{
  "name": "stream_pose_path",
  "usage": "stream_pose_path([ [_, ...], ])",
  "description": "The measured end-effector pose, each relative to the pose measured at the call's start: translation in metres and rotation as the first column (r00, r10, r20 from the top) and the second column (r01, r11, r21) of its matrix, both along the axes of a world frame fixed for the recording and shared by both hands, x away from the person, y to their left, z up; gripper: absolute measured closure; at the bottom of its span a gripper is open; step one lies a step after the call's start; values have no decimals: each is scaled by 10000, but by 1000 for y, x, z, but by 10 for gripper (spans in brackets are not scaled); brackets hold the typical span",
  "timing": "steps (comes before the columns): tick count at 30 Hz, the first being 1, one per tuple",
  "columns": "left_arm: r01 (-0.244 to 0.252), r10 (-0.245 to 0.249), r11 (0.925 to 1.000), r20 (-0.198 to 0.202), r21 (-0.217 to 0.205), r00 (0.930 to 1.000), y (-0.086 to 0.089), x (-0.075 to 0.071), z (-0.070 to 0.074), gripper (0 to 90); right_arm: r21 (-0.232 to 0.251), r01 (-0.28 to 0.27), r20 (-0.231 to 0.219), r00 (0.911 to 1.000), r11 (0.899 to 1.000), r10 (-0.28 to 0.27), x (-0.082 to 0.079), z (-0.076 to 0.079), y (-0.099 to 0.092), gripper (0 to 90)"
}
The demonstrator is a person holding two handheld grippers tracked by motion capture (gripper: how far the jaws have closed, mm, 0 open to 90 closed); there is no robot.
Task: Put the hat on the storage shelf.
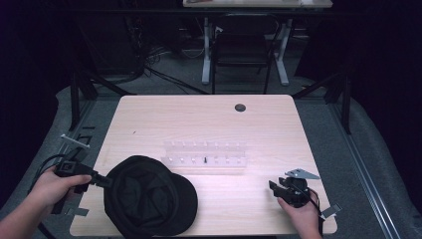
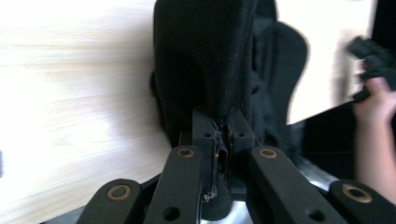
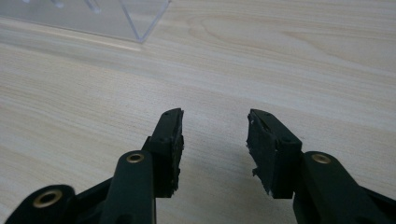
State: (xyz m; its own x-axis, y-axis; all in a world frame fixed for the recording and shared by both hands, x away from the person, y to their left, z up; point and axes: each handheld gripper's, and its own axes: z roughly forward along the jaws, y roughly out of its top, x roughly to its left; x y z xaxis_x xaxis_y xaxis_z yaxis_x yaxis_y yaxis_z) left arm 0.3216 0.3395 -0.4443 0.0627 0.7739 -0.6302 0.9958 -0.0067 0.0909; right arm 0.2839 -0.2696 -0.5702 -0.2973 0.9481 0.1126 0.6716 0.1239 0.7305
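So the left claw point(image 1: 102, 180) is pinching the edge of a black cap point(image 1: 149, 196), its jaws clamped tight on the fabric; you can see the cloth squeezed between the pads in the left gripper view point(image 2: 223, 140). The cap is sitting at the near left of the counter point(image 1: 209, 114), roughly 7 o'clock from the counter's middle, crown side facing up-left and the brim point(image 1: 185, 196) sticking out toward 3 o'clock. I can't tell whether it's fully lifted or partly resting on the wood.

My guess is we're early: the grab is done, but the cap isn't going anywhere in particular yet. Whatever comes next (folding, moving, hanging it on something) is all still left.

The right claw point(image 1: 276, 188) is hanging out at about 4 o'clock, jaws spread apart with nothing between them, just bare wood under it in the right gripper view point(image 3: 215, 140).

Count:
- one cap
- one clear plastic rack point(image 1: 205, 154) at the counter's middle, with what looks like one small dark thing point(image 1: 205, 160) in it (too tiny to tell)
- one round cable hole point(image 1: 240, 107) at 12 o'clock
- two claws
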Motion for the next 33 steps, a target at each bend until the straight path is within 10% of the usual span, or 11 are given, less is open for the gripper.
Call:
stream_pose_path([
  [17, 303, -252, 9916, 422, -1254, 9988, -21, -4, 32, 861, 77, 44, -10, 10000, 10000, -44, 0, 0, -1, 552],
  [33, 637, -369, 9688, 1147, -2393, 9927, -31, -10, 73, 862, 49, 42, -62, 10000, 10000, -41, -1, 1, -1, 551],
])
